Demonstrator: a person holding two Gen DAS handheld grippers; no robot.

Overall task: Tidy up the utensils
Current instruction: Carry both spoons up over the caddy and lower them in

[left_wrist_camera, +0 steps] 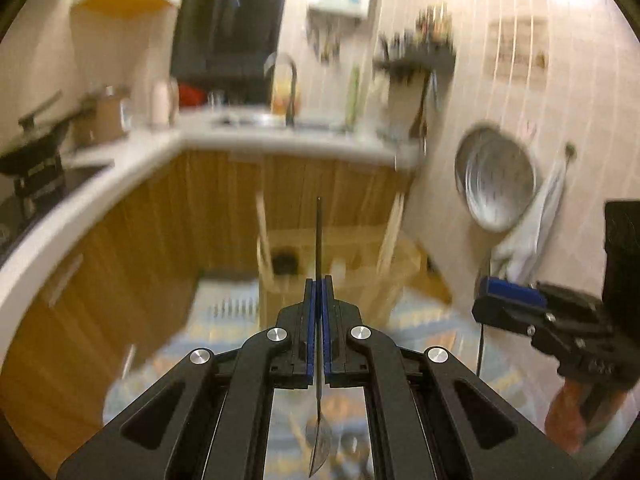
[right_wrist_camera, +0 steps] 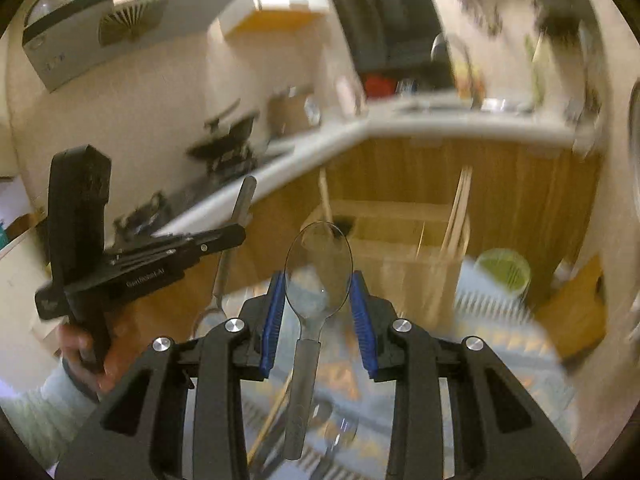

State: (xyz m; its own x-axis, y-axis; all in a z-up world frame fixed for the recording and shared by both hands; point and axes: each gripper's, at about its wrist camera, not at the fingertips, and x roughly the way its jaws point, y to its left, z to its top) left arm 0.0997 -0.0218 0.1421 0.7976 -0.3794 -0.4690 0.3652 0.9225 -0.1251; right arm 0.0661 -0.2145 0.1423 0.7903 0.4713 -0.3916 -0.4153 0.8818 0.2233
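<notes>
My left gripper (left_wrist_camera: 319,282) is shut on a metal spoon (left_wrist_camera: 319,240), seen edge-on, handle pointing forward and bowl hanging below the jaws. The same spoon shows in the right wrist view (right_wrist_camera: 224,264), held by the left gripper (right_wrist_camera: 236,236). My right gripper (right_wrist_camera: 318,280) is shut on the bowl of a second metal spoon (right_wrist_camera: 318,276), handle pointing back toward me. The right gripper also shows at the right of the left wrist view (left_wrist_camera: 490,294). A wooden utensil holder (left_wrist_camera: 340,256) (right_wrist_camera: 400,248) with chopsticks stands ahead of both, below them.
A white L-shaped counter (left_wrist_camera: 280,142) with wooden cabinets runs behind, with a sink, tap and stove with a pan (left_wrist_camera: 32,148). A metal basin (left_wrist_camera: 494,178) and towel hang on the right wall. A patterned cloth (right_wrist_camera: 500,360) lies below, with a green-lidded cup (right_wrist_camera: 504,270) and more utensils.
</notes>
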